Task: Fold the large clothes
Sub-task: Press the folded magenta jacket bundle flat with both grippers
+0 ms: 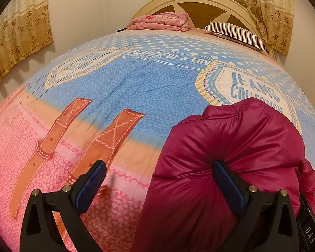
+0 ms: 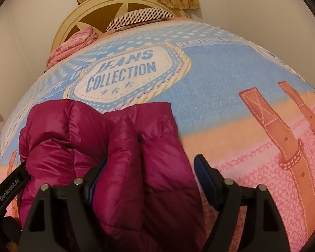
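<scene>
A glossy magenta quilted puffer jacket (image 2: pixel 107 159) lies bunched in a thick bundle on the near part of the printed blue-and-pink bedsheet (image 1: pixel 119 88), below the "JEANS COLLECTION" badge.

The left gripper (image 1: pixel 159 180) stands wide open. Its right-hand pad presses into the jacket's side and puckers the fabric; the other pad is clear over bare sheet. It grips nothing.

The right gripper (image 2: pixel 147 174) is spread wide. The bundle's folded edge fills the gap between its jaws, which are not clamped on it. One blue pad (image 2: pixel 201 170) sits apart from the cloth.

Judgement: a fold has just been laid and released. The bundle is lumpy and the shell looks slippery, so the next move likely calls for pressing it flat or regrasping an edge.
</scene>
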Available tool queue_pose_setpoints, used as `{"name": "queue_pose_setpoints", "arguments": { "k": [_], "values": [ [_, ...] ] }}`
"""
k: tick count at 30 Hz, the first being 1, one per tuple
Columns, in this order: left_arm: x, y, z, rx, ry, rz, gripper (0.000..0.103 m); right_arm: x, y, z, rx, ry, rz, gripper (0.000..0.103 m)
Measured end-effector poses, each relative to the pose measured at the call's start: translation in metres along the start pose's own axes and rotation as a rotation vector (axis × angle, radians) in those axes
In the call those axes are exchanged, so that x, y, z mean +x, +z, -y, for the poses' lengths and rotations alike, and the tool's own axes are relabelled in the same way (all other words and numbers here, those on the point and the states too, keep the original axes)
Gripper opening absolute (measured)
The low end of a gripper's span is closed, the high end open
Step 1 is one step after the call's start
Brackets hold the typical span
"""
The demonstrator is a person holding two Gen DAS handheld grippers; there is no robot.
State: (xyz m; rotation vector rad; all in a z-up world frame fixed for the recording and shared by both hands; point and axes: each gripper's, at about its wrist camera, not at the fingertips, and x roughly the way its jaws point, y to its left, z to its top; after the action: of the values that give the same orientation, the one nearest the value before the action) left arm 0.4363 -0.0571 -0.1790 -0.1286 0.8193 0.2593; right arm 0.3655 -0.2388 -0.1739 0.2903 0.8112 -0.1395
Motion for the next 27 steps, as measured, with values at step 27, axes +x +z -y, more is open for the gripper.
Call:
{"name": "queue_pose_setpoints", "arguments": {
  "k": [27],
  "values": [
    [0.0093, 0.0000, 0.0031, 0.016, 0.001, -0.043, 0.102, 0.0074, -0.0001, -0.0079, -0.037, -0.047, -0.040, 0.082]
  ]
}}
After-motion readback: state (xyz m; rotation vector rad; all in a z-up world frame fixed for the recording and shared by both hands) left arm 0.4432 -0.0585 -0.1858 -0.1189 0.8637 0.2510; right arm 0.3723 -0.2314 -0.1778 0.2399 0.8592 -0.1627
